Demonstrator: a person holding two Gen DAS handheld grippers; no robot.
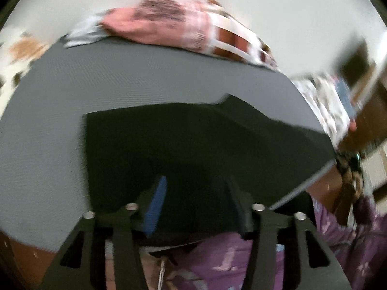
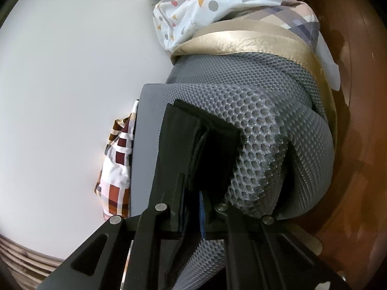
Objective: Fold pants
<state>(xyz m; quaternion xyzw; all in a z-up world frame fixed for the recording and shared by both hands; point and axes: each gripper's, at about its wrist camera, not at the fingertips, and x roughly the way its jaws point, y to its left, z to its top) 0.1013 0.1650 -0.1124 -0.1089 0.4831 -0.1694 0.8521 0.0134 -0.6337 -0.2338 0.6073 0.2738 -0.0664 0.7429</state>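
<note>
Left wrist view: the left gripper (image 1: 193, 207) stands partly open above the black pants (image 1: 183, 142), pads clear of the cloth, nothing held. The pants lie folded on a grey mat (image 1: 101, 72), with a pink pile of clothes (image 1: 157, 24) at its far edge. Right wrist view: the right gripper (image 2: 193, 207) is clamped on the pants' stacked edge (image 2: 208, 140).
</note>
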